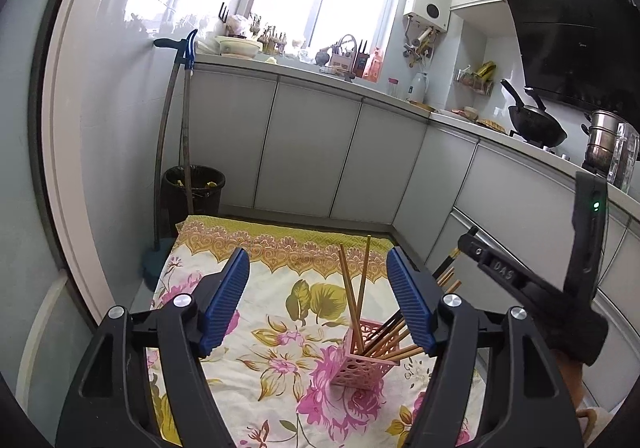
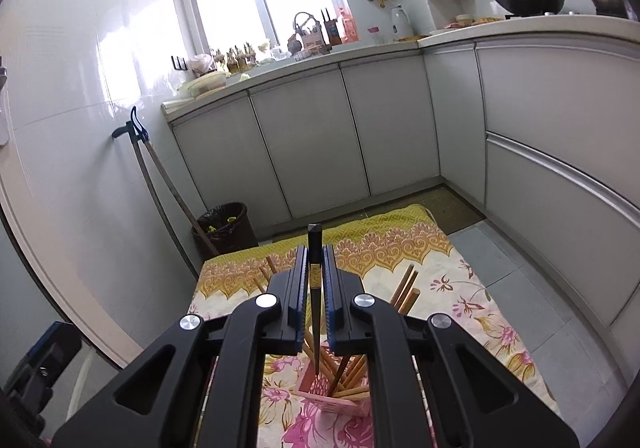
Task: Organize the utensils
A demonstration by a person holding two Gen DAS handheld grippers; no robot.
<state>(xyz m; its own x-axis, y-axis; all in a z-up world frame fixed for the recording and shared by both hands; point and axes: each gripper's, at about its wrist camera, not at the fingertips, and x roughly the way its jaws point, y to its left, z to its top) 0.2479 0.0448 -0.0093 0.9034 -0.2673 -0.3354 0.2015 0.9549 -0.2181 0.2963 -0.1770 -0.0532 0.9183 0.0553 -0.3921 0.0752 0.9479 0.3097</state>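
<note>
A pink lattice holder (image 1: 362, 368) stands on a floral cloth (image 1: 272, 312) on the floor, with several wooden chopsticks (image 1: 354, 288) leaning in it. My left gripper (image 1: 318, 260) hangs above and before the holder, open, its blue pads wide apart with nothing gripped. My right gripper (image 2: 315, 252) is shut on a black chopstick (image 2: 315, 288) held nearly upright, its thin tip pointing down over the holder (image 2: 332, 400) and the wooden chopsticks (image 2: 348, 372). In the left wrist view the right gripper (image 1: 468, 244) comes in from the right, just above the holder.
A black bin (image 1: 194, 188) and long handles (image 1: 168, 148) lean at the wall beyond the cloth's far left corner. Grey cabinets (image 1: 312, 152) run along the back and right. A wok (image 1: 536, 124) sits on the counter. Bare tile floor (image 2: 500, 268) lies right of the cloth.
</note>
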